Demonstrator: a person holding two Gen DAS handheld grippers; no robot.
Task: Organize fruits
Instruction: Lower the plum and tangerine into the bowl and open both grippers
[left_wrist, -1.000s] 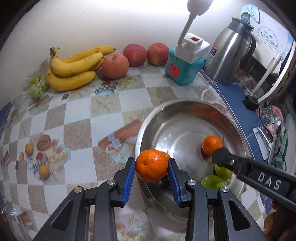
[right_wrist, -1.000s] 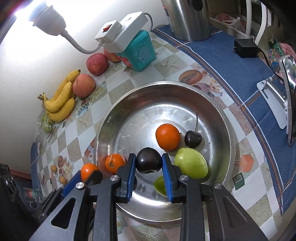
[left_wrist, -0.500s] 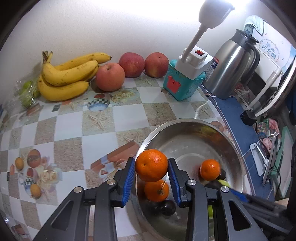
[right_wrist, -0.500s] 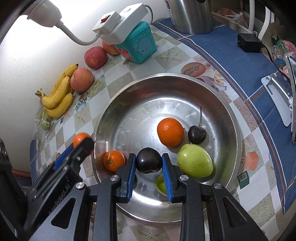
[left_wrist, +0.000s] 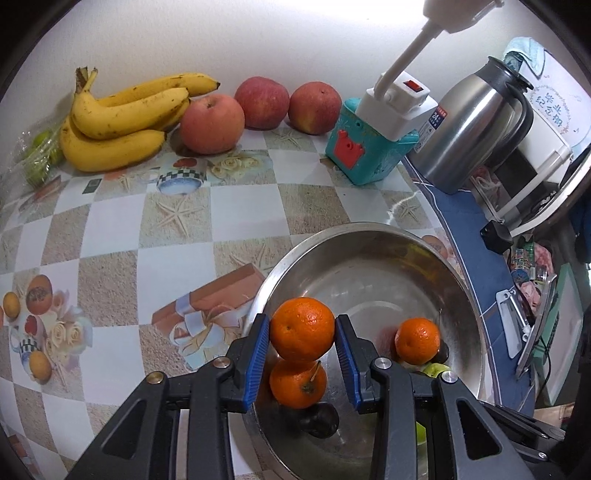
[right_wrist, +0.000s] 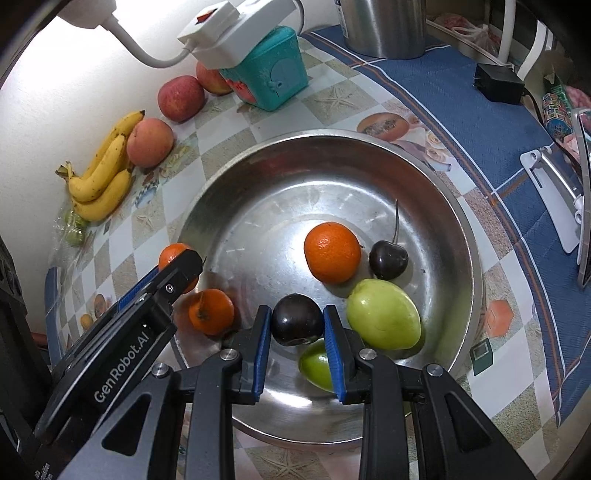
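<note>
My left gripper (left_wrist: 302, 334) is shut on an orange tangerine (left_wrist: 302, 328), held over the near left rim of a steel bowl (left_wrist: 369, 236). My right gripper (right_wrist: 296, 325) is shut on a dark plum (right_wrist: 296, 324) just above the bowl's (right_wrist: 461, 221) front part. Inside the bowl lie two more tangerines (right_wrist: 331, 252) (right_wrist: 211, 311), a dark cherry with a stem (right_wrist: 388, 259), and two green fruits (right_wrist: 384, 314) (right_wrist: 317, 363). In the right wrist view the left gripper's finger (right_wrist: 181, 269) hides most of its tangerine (right_wrist: 171, 253).
Bananas (left_wrist: 122, 118) and three red apples (left_wrist: 212, 123) lie along the back wall, with bagged green fruit (left_wrist: 40, 155) at the far left. A teal box (left_wrist: 369, 151) with a white plug lamp, a steel kettle (left_wrist: 469, 125) and clutter on blue cloth stand right.
My left gripper has carried its tangerine rightward, from outside the bowl's rim to over the bowl's near left side. The right gripper has hardly moved with the plum.
</note>
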